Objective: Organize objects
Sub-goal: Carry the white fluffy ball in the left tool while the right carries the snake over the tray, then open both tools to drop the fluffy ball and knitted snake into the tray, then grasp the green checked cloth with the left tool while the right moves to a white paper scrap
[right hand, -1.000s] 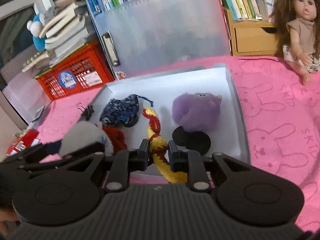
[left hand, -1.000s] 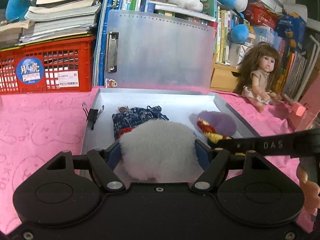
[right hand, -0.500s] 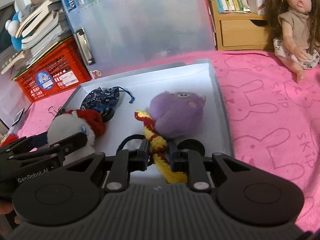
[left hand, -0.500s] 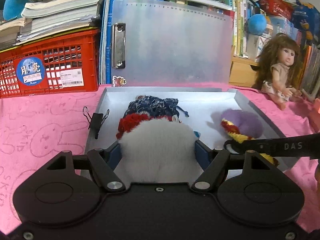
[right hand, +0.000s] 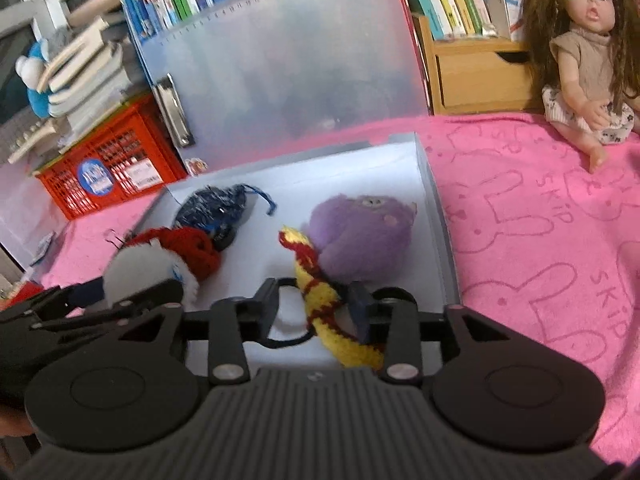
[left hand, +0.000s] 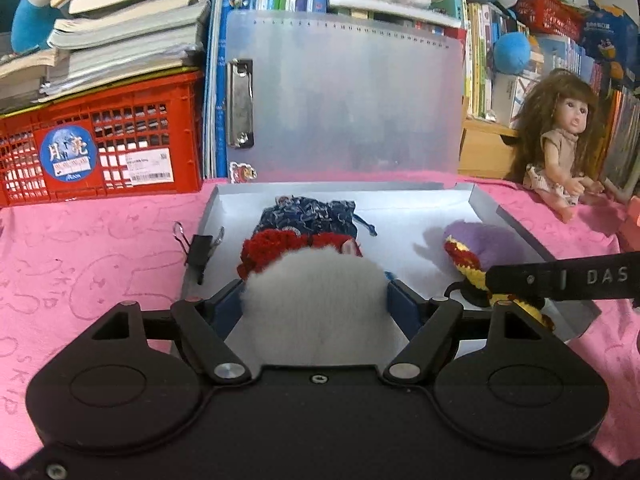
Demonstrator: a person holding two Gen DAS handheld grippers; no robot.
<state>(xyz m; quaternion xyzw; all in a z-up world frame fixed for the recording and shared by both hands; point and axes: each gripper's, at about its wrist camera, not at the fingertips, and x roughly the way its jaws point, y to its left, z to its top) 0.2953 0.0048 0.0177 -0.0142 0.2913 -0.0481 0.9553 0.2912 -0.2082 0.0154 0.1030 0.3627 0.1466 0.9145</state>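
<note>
Right gripper (right hand: 316,300) jaws have just been opening, now released: the yellow-red scarf (right hand: 320,300) sits between the pads but they don't press it. It lies in the tray (right hand: 436,216), tip against the purple plush (right hand: 360,236), tail draped over the near rim. Left gripper (left hand: 316,296) grasping the white plush (left hand: 316,312) with the red hat, low over the tray's near-left part, in front of the blue pouch (left hand: 308,216)

Risks:
1. Scarf tail hangs over the rim; pulling the right gripper back could snag the knit on a pad and drag it out
2. A black cord loop (right hand: 280,312) lies right under the right jaws, could catch too
3. White plush is soft and round; released this close to the near edge it may roll out, or bump the pouch
4. Both grippers are close together, and a sideways retreat could clash them
</note>
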